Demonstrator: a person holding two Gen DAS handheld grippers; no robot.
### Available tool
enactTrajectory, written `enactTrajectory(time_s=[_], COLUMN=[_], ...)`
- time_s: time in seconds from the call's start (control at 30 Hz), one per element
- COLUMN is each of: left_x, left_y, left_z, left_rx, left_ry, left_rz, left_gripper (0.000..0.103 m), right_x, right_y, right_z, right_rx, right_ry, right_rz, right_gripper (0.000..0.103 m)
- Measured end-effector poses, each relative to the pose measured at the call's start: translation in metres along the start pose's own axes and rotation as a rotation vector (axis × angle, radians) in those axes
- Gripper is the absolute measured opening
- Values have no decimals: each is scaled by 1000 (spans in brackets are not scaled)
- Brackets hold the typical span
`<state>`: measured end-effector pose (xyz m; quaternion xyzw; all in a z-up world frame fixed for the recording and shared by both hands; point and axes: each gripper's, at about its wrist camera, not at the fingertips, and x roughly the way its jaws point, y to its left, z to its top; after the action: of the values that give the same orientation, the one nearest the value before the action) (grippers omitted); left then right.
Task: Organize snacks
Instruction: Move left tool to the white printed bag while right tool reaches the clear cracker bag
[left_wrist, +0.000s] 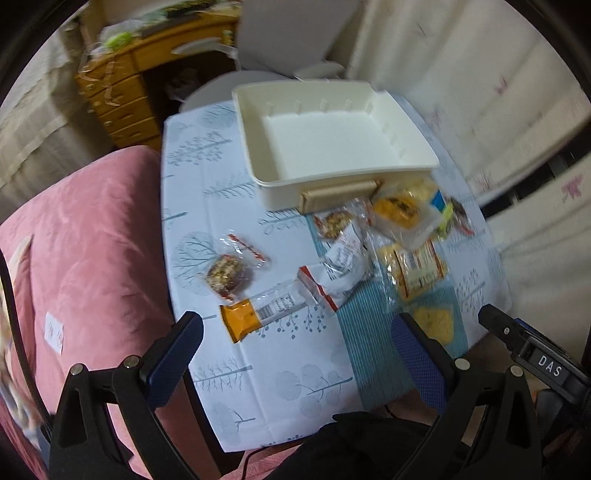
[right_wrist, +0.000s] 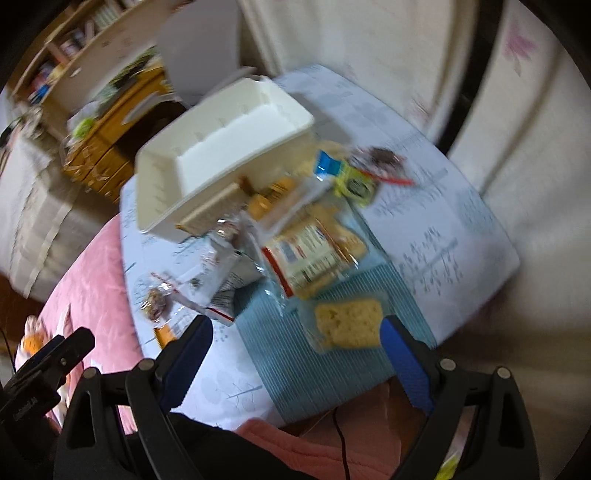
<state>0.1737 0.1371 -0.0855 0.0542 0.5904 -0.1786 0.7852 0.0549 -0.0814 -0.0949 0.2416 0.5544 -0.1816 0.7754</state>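
Only in the left view: orange-ended bar (left_wrist: 258, 314) lying whole. White bin (left_wrist: 332, 140), empty, at table's far side; wrapped snacks (left_wrist: 369, 236) scattered before it. Left gripper (left_wrist: 295, 339) and right gripper (right_wrist: 295, 332) wide open, holding nothing.

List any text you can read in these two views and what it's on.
"DAS": white letters on a black tag on the right tool, seen from the left wrist.
Label on the orange bar: barcode and print, too small to read.
Label on the cracker pack: too blurred.
Other wrappers: blurred, unreadable.
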Motion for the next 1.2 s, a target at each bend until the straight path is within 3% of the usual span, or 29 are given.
enactTrajectory(time_s=[0.3, 0.57, 0.87, 1.07, 1.2], left_x=[51, 104, 168, 194, 206], left_y=[-36, -67, -76, -82, -88], left_z=[17, 30, 36, 41, 45], left_rx=[176, 264, 305, 327, 344], left_ry=[72, 106, 189, 246, 264], left_rz=[-27, 3, 75, 104, 115], left_gripper=[102, 102, 102, 101, 93], right_x=[15, 55, 112, 133, 140], right_y=[-22, -35, -41, -40, -37], right_z=[-19, -28, -43, -48, -47], right_rx=[39, -48, -105, -134, -156], right_ry=[-102, -130, -18, 11, 9], right_rz=[-97, -80, -134, -136, -148], right_gripper=[93, 93, 93, 93, 95])
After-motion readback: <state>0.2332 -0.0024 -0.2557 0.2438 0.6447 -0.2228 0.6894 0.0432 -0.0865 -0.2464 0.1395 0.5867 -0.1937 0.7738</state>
